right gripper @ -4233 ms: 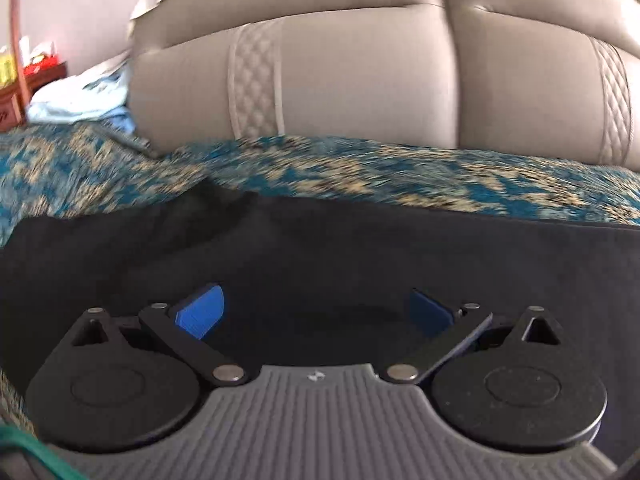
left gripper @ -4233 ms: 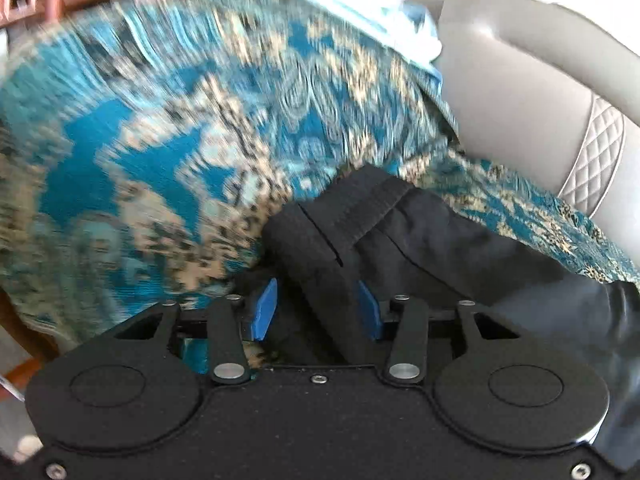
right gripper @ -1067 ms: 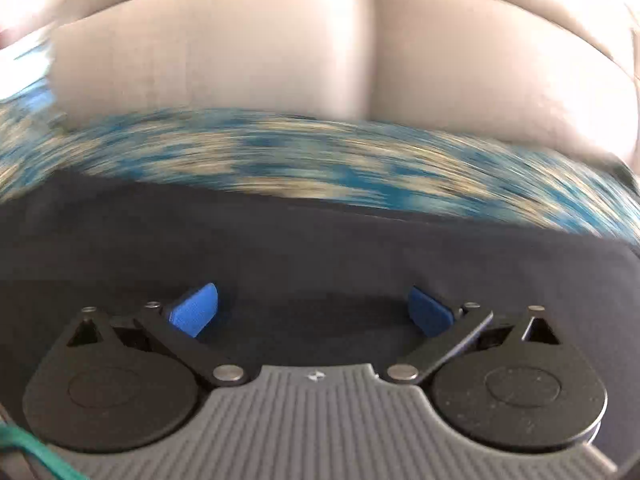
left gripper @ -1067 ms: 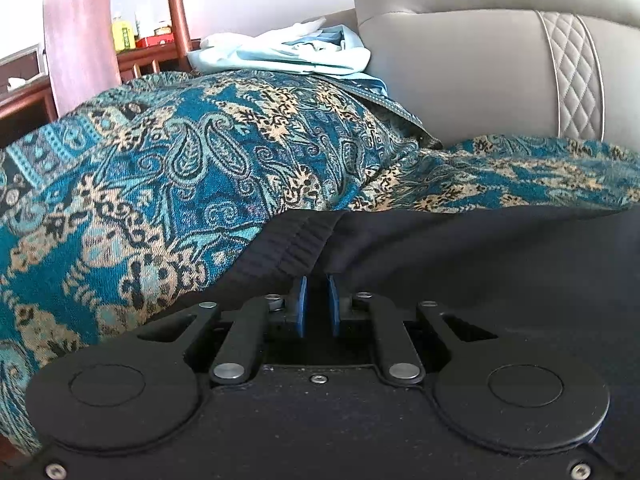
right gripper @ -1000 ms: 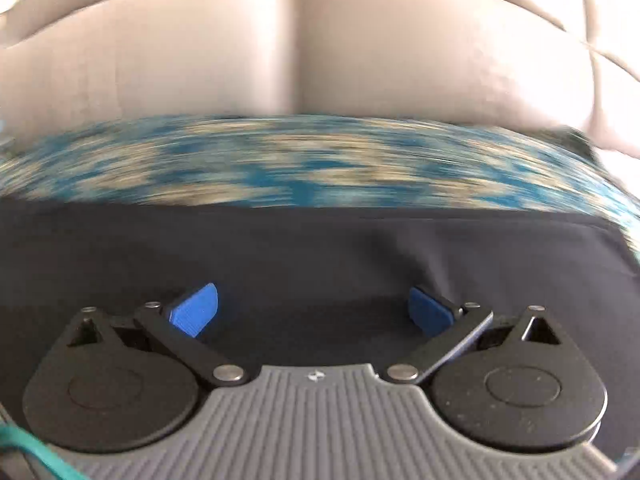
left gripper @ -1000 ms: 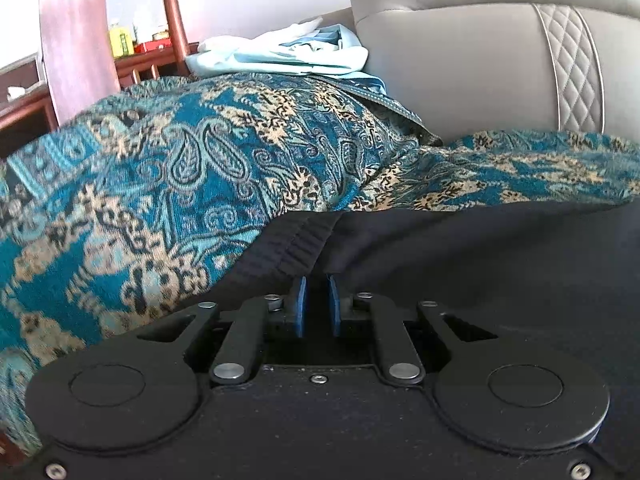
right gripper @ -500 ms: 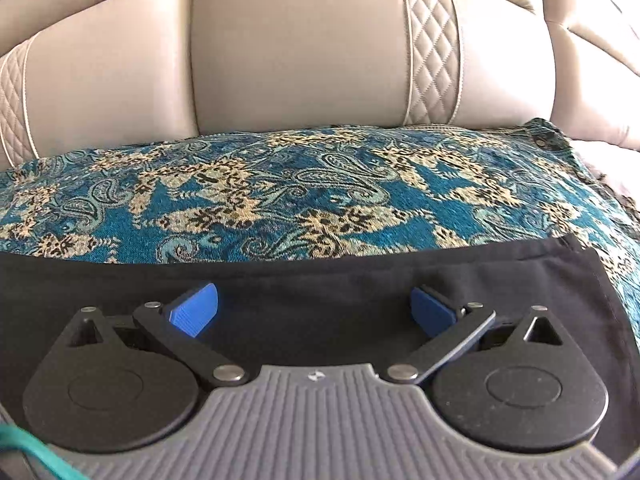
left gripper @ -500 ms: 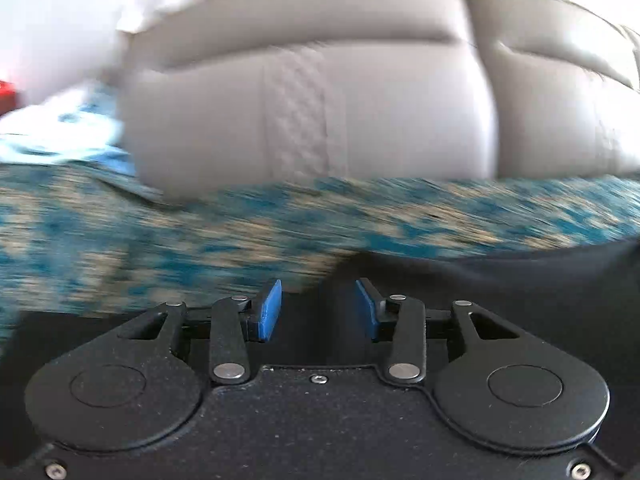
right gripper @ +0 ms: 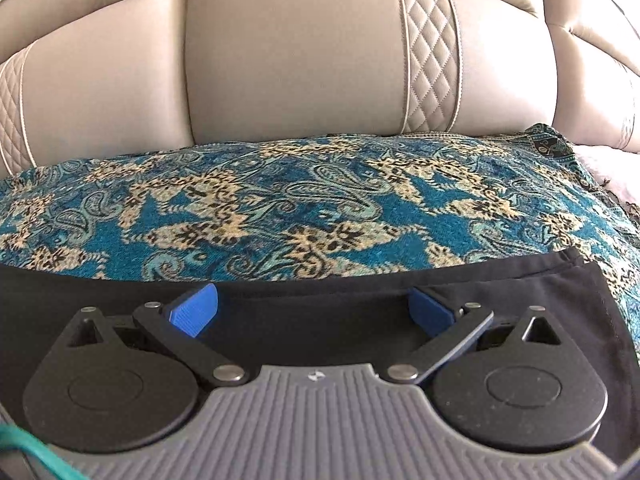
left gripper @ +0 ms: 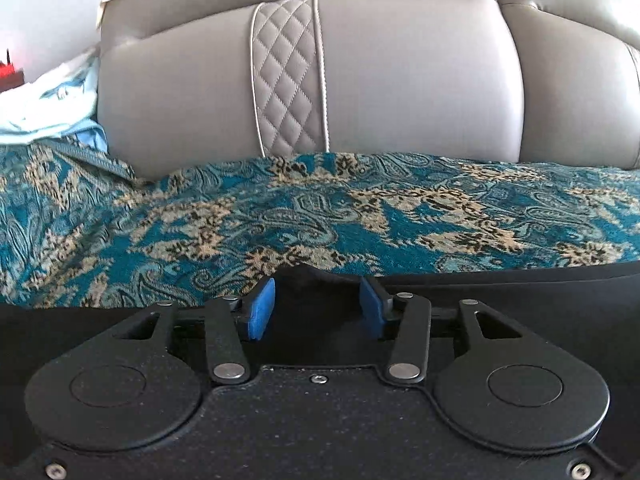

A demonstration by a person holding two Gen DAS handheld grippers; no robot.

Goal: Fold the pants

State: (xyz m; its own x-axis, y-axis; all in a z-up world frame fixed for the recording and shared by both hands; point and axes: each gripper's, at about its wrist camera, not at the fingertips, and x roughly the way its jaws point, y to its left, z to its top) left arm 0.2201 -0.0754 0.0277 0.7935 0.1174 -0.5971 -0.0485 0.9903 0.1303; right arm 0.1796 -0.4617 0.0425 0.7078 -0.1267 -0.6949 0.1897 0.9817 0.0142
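Both grippers hovered over the black pants (right gripper: 360, 320), which lay flat along the near edge of the teal paisley cover (right gripper: 304, 208) on the beige sofa (right gripper: 288, 60). Left gripper (left gripper: 316, 306) was opening, a small raised fold of cloth between its pads, ungripped. Right gripper (right gripper: 312, 306) stood wide apart, holding nothing.

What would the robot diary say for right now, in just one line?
pants: flat on patterned cover | left gripper: opening, cloth bump between, not pinched | right gripper: open over pants
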